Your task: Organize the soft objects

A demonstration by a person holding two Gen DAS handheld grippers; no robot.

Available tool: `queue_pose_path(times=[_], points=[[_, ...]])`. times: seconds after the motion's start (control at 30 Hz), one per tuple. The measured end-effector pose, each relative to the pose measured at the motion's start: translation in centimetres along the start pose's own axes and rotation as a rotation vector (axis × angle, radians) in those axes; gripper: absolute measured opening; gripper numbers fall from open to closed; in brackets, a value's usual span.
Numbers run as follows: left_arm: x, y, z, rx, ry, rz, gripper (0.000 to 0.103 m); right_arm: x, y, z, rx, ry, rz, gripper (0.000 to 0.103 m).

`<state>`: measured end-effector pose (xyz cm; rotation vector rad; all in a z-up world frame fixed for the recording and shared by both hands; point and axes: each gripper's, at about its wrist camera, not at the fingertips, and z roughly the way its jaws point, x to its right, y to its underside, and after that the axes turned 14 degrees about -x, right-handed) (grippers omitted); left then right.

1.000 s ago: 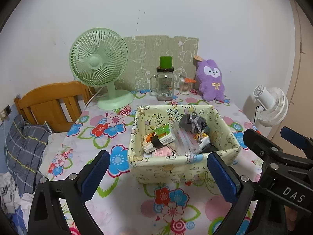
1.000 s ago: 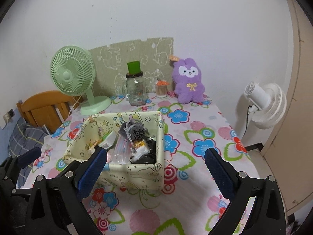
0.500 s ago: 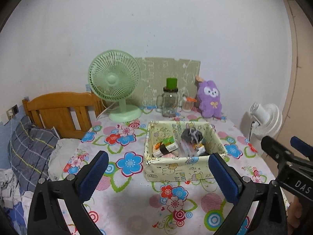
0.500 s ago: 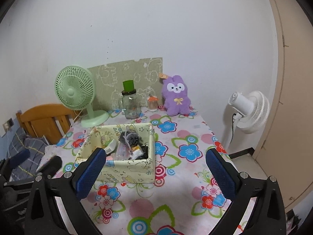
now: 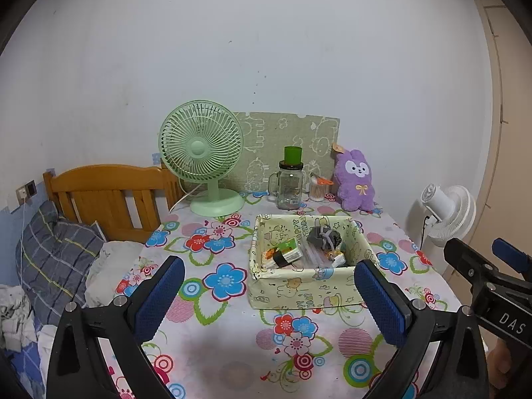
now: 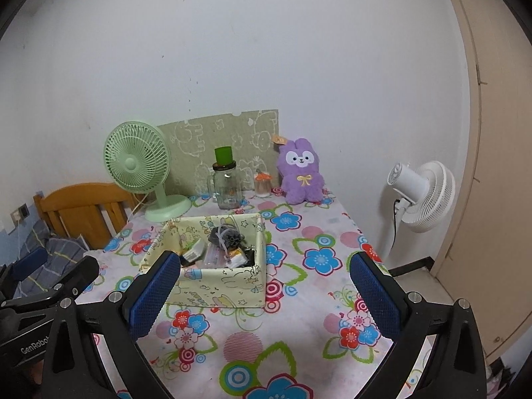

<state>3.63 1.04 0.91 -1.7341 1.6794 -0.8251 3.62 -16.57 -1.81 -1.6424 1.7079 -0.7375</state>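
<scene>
Off the desk's left edge lie a plaid pillow [image 5: 55, 252] and a wooden headboard [image 5: 109, 193], both beside the flowered cloth. My left gripper [image 5: 266, 296] hangs over the near left part of the desk [image 5: 232, 359], its blue pads spread wide apart with nothing between them. At the far left corner stands a green fan [image 5: 202, 153] on its round base, and behind it a green printed board [image 5: 286, 146] leans against the wall along the far edge. Just right of the fan a glass jar [image 5: 291, 186] carries a green cup on its lid, with a small container of cotton swabs [image 5: 319, 189] next to it. Near the middle of the desk sits a cream fabric basket [image 5: 309, 294], upright and open-topped; inside it I see a green and orange packet [image 5: 282, 251], a grey crumpled soft thing [image 5: 322, 236] and some clear wrappers, though I cannot tell more of the heap. A purple plush rabbit [image 6: 301, 173] sits upright at the far right corner, against the wall and well apart from the basket. My right gripper [image 6: 264, 296] hovers over the near right part of the desk, pads likewise wide apart and empty. Beyond the right edge a white fan [image 6: 422, 196] stands on the floor beside a beige door [image 6: 492, 166].
</scene>
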Motion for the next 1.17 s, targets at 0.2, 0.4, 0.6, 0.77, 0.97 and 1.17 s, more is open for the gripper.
queue_pose_path(times=[0.2, 0.4, 0.6, 0.77, 0.97, 1.17], points=[[-0.05, 0.16, 0.03, -0.013, 0.007, -0.023, 0.103, 0.35, 0.06, -0.18, 0.005, -0.006, 0.01, 0.103], [-0.09, 0.57, 0.4, -0.03, 0.017, -0.036, 0.103, 0.19, 0.11, 0.07, -0.002, 0.001, 0.003, 0.103], [-0.14, 0.43, 0.19, -0.021, 0.022, -0.031, 0.103, -0.12, 0.09, 0.25, -0.008, 0.001, -0.004, 0.103], [-0.19, 0.41, 0.15, -0.021, 0.022, -0.03, 0.103, -0.22, 0.14, 0.22, -0.008, 0.001, -0.008, 0.103], [-0.11, 0.36, 0.02, -0.022, 0.023, -0.02, 0.103, -0.13, 0.17, 0.23, -0.007, 0.003, -0.003, 0.103], [0.2, 0.28, -0.07, -0.018, 0.029, -0.01, 0.103, 0.0, 0.22, 0.26, -0.008, 0.003, -0.001, 0.103]])
